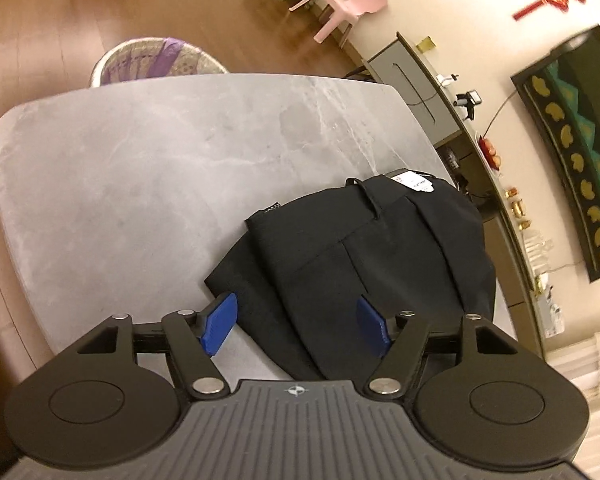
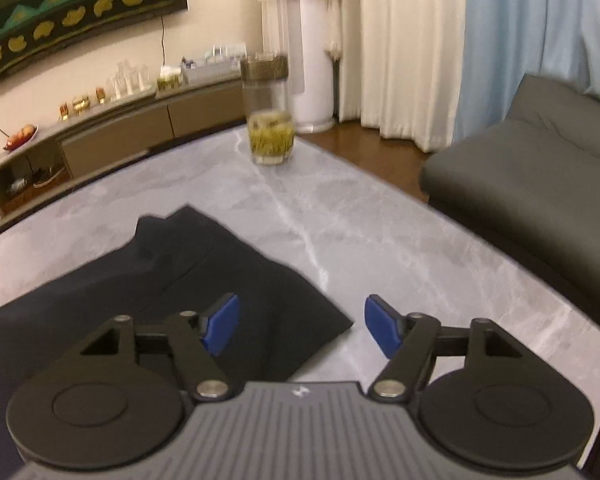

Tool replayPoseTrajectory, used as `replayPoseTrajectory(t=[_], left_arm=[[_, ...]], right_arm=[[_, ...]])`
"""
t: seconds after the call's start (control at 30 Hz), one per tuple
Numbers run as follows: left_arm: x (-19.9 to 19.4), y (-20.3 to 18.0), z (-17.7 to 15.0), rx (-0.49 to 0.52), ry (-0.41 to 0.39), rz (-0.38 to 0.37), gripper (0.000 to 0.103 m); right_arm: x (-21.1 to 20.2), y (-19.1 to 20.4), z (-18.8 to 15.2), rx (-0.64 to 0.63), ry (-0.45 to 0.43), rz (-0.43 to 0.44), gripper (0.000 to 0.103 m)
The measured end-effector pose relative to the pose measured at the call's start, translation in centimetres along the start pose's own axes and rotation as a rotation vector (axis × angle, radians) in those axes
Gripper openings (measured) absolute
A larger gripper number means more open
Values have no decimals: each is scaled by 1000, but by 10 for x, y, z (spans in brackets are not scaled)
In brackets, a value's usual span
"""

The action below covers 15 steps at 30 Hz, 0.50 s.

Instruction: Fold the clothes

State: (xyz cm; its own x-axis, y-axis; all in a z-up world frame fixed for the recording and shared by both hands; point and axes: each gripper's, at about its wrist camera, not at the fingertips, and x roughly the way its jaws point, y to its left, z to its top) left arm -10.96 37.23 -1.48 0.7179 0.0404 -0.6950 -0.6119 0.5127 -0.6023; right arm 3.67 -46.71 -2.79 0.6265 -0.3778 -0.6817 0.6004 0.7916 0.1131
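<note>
Folded black fabric trousers lay on the grey marbled worktop, just ahead of both wide-open, empty tools: left hand-held gripper over the near edge, right hand-held gripper beside the corner.

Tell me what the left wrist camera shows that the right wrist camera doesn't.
Only the left wrist view shows the trousers' waistband with its white tag, a woven basket beyond the table and a pink chair on the wooden floor. Only the right wrist view shows a glass jar of tea near the table's far edge, a dark sofa and curtains. Both show the folded black trousers lying on the grey marble table, the wall hanging, and an open gripper with blue pads: the left gripper and the right gripper, neither pinching cloth.
</note>
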Motion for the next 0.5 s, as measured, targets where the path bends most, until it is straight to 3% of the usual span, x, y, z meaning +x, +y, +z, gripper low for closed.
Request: replayPoseTrajectory(t=[0.13, 0.3, 0.33, 0.4, 0.47, 0.5], left_arm=[[-4, 3, -9, -5, 24, -4, 70], [-6, 13, -10, -68, 29, -35, 76], [-4, 10, -10, -65, 25, -40, 82], [3, -3, -10, -9, 21, -32, 83], [12, -16, -12, 64, 17, -4, 69], [18, -20, -12, 89, 26, 12, 20]], right_arm=[[22, -13, 1, 103, 87, 17, 70], [34, -22, -2, 137, 105, -13, 74], [36, -23, -2, 143, 106, -16, 75], [39, -22, -3, 150, 107, -19, 75], [41, -18, -3, 143, 102, -25, 76], [42, -17, -3, 134, 99, -27, 76]])
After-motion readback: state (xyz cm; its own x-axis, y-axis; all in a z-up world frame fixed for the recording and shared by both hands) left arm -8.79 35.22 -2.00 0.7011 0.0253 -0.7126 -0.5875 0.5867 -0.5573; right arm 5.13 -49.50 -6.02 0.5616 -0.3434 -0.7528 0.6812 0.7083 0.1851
